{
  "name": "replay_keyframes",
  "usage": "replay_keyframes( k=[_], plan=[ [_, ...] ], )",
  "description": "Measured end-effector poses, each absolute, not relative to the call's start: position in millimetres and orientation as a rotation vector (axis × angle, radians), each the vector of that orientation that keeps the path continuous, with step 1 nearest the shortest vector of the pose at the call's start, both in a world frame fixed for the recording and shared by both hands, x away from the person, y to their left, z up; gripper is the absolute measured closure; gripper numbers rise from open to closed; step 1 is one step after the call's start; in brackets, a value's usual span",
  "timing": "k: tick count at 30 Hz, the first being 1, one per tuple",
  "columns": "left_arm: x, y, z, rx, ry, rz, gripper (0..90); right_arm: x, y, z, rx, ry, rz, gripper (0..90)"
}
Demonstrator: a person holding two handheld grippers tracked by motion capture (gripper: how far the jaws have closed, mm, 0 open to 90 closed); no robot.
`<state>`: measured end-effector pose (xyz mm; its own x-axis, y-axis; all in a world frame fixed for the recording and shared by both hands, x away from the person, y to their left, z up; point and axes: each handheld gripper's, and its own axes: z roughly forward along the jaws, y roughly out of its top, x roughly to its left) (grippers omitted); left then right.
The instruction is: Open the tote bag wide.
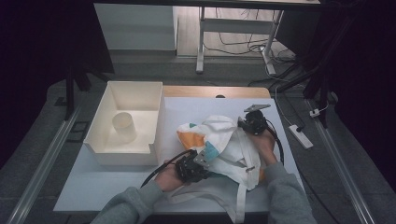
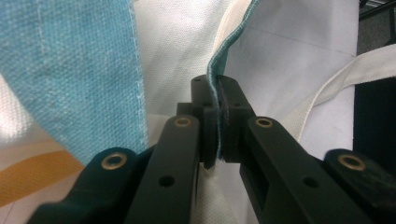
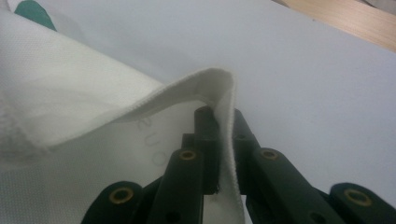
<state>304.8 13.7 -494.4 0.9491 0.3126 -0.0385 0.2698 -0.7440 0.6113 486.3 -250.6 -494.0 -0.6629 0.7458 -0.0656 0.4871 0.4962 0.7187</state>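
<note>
A white canvas tote bag (image 1: 229, 142) with orange and teal patches lies crumpled on the white table, its straps trailing toward the front edge. My left gripper (image 1: 201, 157) holds the bag's near left part; in the left gripper view its jaws are shut on the bag's teal-edged hem (image 2: 216, 93). My right gripper (image 1: 243, 122) is at the bag's far right side. In the right gripper view its jaws are shut on a folded white edge of the bag (image 3: 227, 116).
A white open bin (image 1: 126, 123) stands at the table's left with a pale cup (image 1: 123, 123) upright inside it. Bare white table (image 1: 112, 182) lies in front of the bin. A power strip (image 1: 301, 136) lies on the floor at the right.
</note>
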Motion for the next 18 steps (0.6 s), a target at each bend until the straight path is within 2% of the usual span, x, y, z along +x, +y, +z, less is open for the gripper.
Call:
replay_keyframes(
  k=[9,10,13,18],
  plan=[
    [303,14,-493,2.45,0.401,0.092,86.0,480,-254,-484,1.031,2.349,1.016,85.3],
    [303,15,-493,2.45,0.399,0.094,85.8,479,-255,-483,1.036,2.351,1.017,83.0],
    [302,16,-490,2.435,0.389,0.098,83.2,476,-257,-478,1.064,2.351,1.043,63.4],
    [295,21,-479,2.384,0.383,0.119,67.8,455,-263,-453,1.067,2.274,1.126,46.7]
  ],
)
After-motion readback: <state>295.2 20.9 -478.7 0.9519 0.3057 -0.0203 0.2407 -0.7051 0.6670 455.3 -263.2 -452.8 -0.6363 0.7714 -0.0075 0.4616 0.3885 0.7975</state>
